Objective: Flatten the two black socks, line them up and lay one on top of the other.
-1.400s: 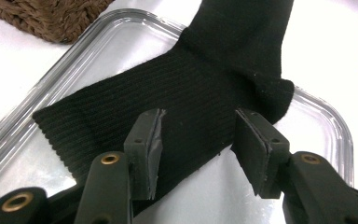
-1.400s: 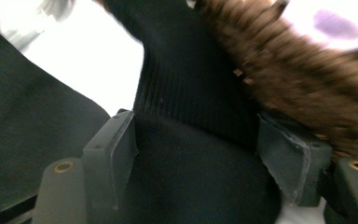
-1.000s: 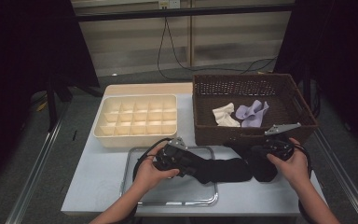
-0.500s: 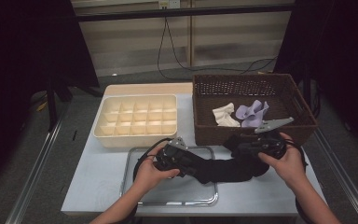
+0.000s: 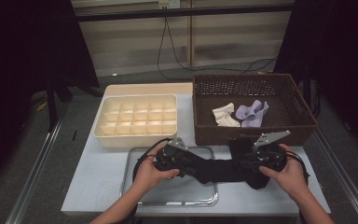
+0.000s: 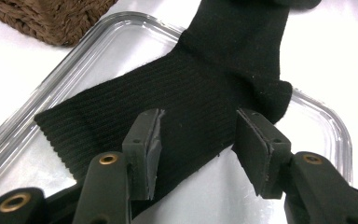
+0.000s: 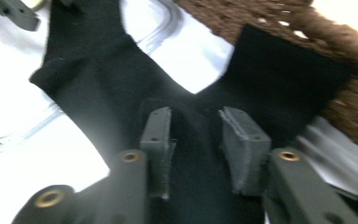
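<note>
Jaws of the left gripper stood apart over the ribbed cuff end of a black sock, one pad lying on the fabric and the other at its edge, without pinching it. In the high view the same gripper was held by the left hand above a clear glass tray, and the cuff end of the sock lay in that tray. From there the sock ran rightward across the tray rim onto the pale table. The right gripper sat over the other end of the sock; its jaws had just been opening and stood parted, with black fabric between the pads, neither pad visibly pressing it. That view was blurred, so finer contact could not be judged. In the high view the right hand carried this gripper just in front of a brown woven basket, and a dark flap of the sock rose against the basket's near wall. Inside the basket lay a white sock and a lilac sock, touching each other. Left of the basket, just behind the tray, stood a cream divided organiser with its many small compartments bare.
</note>
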`<act>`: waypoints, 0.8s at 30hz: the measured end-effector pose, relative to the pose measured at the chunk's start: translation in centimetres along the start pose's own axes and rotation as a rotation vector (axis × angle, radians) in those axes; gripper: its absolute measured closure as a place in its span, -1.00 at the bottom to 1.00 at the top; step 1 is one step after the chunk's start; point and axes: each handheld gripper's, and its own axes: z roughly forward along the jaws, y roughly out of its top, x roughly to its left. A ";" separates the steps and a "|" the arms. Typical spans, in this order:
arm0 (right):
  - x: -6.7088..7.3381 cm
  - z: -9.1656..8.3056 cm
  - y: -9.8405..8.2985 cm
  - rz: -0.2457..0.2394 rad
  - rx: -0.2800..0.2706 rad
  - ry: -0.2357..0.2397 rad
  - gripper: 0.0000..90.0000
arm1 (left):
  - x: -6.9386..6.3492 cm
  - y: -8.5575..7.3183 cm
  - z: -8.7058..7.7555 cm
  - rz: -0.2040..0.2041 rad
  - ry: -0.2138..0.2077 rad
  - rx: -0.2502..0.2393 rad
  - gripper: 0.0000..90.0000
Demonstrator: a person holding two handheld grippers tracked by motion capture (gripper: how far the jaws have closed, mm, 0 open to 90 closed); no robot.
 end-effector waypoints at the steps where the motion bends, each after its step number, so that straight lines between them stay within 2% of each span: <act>1: -0.2 -0.2 0.0 0.010 -0.002 -0.014 0.22 | 0.0 0.1 -0.2 0.007 0.001 0.018 0.13; 6: -1.1 -0.4 0.4 0.074 -0.031 -0.044 -0.06 | 0.0 0.0 0.0 -0.006 -0.003 0.003 0.12; 12: -1.9 2.2 0.4 0.147 0.007 -0.108 -0.28 | 0.1 0.0 0.0 0.004 -0.003 0.014 0.12; 13: -2.2 2.7 0.3 0.155 -0.003 -0.105 -0.29 | 0.0 0.0 0.0 -0.015 0.001 0.008 0.12; 14: -2.2 3.1 0.2 0.172 0.006 -0.113 -0.28 | 0.1 -0.1 0.1 -0.008 0.000 -0.003 0.11; 15: -2.4 3.4 0.1 0.155 0.005 -0.112 -0.26 | 0.1 -0.1 0.1 -0.016 0.000 -0.009 0.11; 16: -2.4 3.6 0.1 0.148 -0.006 -0.111 -0.15 | 0.1 -0.1 0.1 -0.021 0.001 -0.013 0.11; 17: -2.3 3.7 0.1 0.127 -0.008 -0.126 0.09 | 0.1 -0.1 0.1 -0.017 0.001 -0.013 0.11; 19: -2.2 4.0 0.0 0.112 0.000 -0.106 0.20 | 0.2 0.0 0.0 -0.011 -0.001 0.001 0.11; 20: -2.2 4.1 0.0 0.108 -0.001 -0.110 0.33 | 0.2 -0.1 0.2 -0.007 -0.007 -0.003 0.11; 21: -2.2 4.1 0.1 0.083 0.009 -0.120 0.42 | 0.2 -0.1 0.2 -0.011 -0.008 -0.008 0.11; 22: -2.2 4.1 0.3 0.076 0.016 -0.118 0.46 | 0.1 -0.1 0.3 -0.014 -0.008 -0.006 0.11; 23: -2.2 4.1 0.3 0.073 0.023 -0.110 0.59 | 0.2 -0.1 0.2 -0.001 -0.006 0.004 0.11; 24: -2.1 4.1 0.4 0.064 0.032 -0.113 0.69 | 0.1 -0.1 0.3 -0.012 -0.002 -0.004 0.11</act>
